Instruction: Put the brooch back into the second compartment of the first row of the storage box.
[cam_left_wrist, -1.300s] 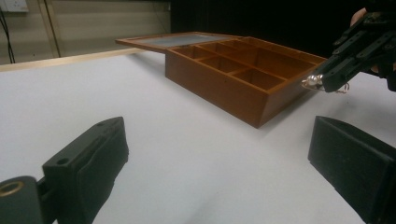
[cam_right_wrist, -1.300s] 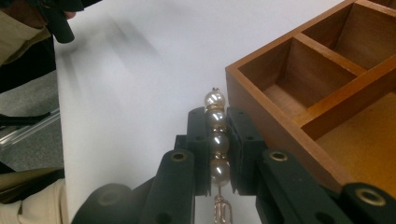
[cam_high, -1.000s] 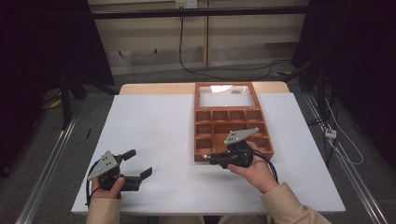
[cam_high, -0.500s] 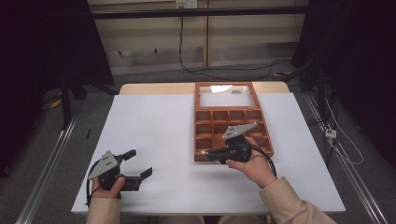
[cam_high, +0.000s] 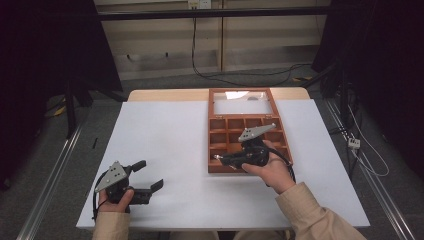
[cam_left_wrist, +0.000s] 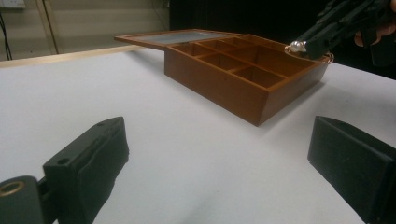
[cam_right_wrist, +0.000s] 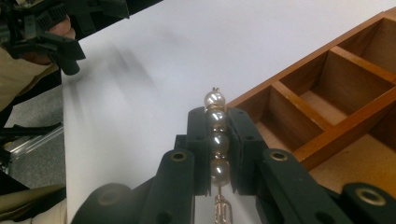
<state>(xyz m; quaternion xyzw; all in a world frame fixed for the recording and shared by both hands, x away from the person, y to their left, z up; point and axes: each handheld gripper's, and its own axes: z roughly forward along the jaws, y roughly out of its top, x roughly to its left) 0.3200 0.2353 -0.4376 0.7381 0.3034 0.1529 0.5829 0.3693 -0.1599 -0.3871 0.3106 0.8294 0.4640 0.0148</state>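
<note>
My right gripper (cam_high: 220, 159) hovers over the near left corner of a brown wooden compartment box (cam_high: 229, 131) and is shut on a short strand of pearls (cam_right_wrist: 216, 136) with a gold link hanging below. In the right gripper view the gripper (cam_right_wrist: 217, 116) pinches the strand upright beside the box (cam_right_wrist: 322, 135). The left gripper view shows one pearl (cam_left_wrist: 295, 45) at the right gripper's tip (cam_left_wrist: 308, 43) above the box (cam_left_wrist: 219, 86). My left gripper (cam_high: 149, 174) rests at the table's near left, open with nothing between its fingers (cam_left_wrist: 93, 154).
The box's glass lid (cam_high: 242, 106) lies open flat toward the far edge. The white table (cam_high: 170, 130) stretches wide between the two grippers. Cables and metal rails run along the floor on both sides.
My right gripper has drifted slightly left and farther away with the pearl strand, over the box's near left corner. The left gripper has stayed put.
</note>
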